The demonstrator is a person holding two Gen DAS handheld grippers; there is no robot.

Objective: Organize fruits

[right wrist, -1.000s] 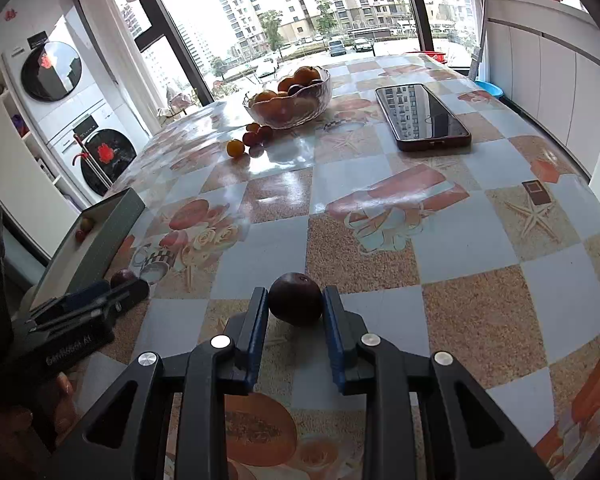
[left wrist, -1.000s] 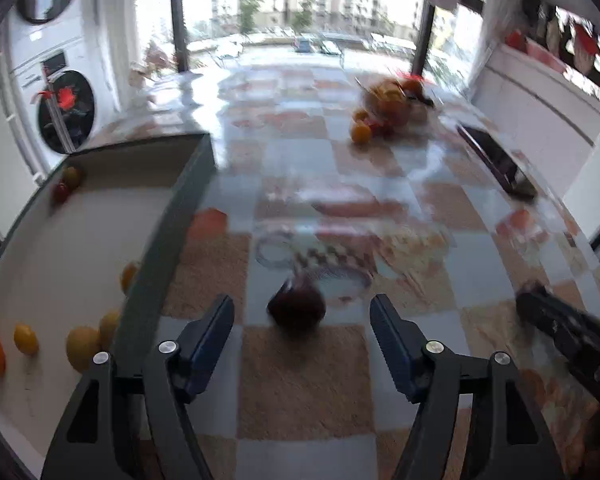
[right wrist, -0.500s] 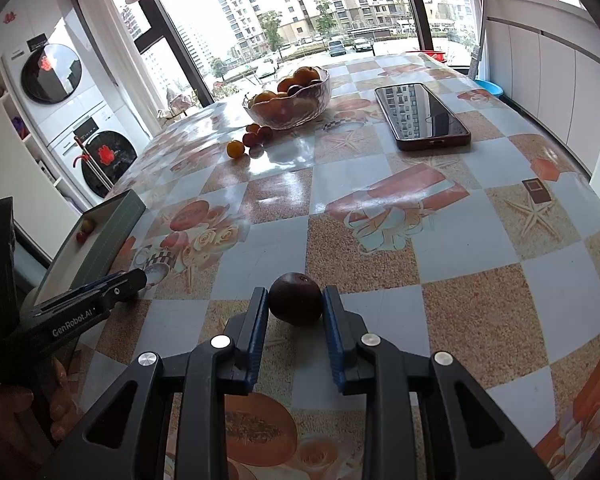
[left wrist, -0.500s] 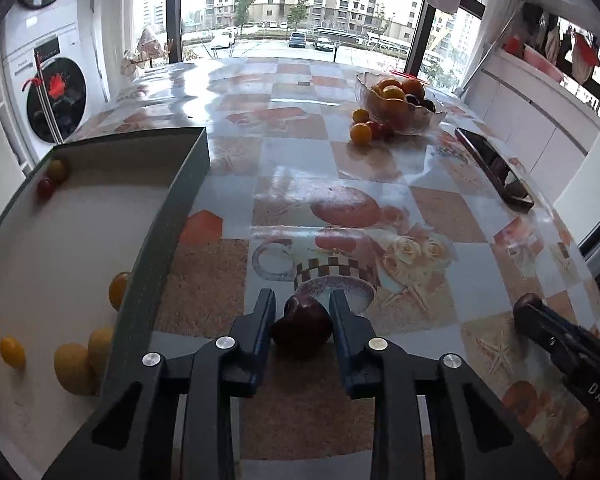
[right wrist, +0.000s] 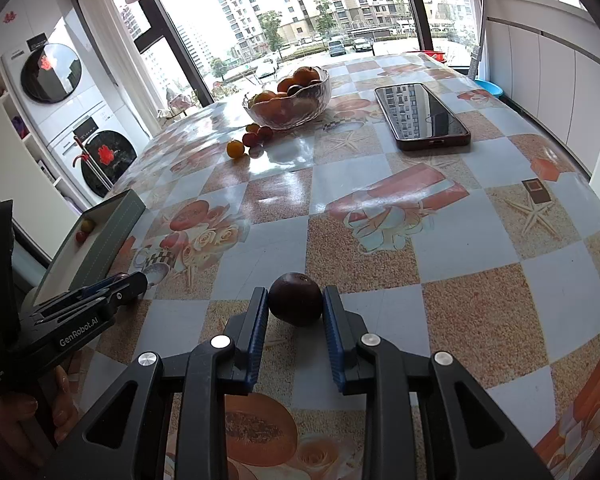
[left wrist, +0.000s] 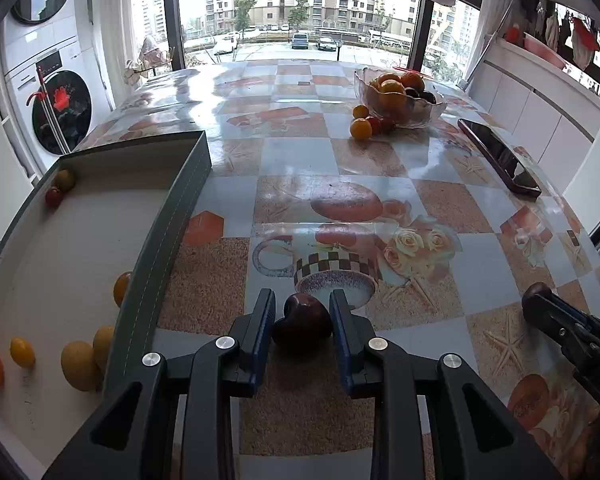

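A glossy table (right wrist: pixel 476 236) with an orange-and-grey checkered fruit-print cloth fills a bright room with tall windows and stacked white washing machines (left wrist: pixel 48 92) at 10 o'clock. The left gripper (left wrist: pixel 302 322) has its fingers clamped on a dark red apple (left wrist: pixel 302 322); the right gripper (right wrist: pixel 295 304) pinches a dark purple plum (right wrist: pixel 295 299). A grey shallow tray (left wrist: pixel 164 236) with small fruit lies at 9 o'clock, and a clear glass fruit bowl (right wrist: pixel 288 98) and a black phone (right wrist: pixel 422 116) at 12.
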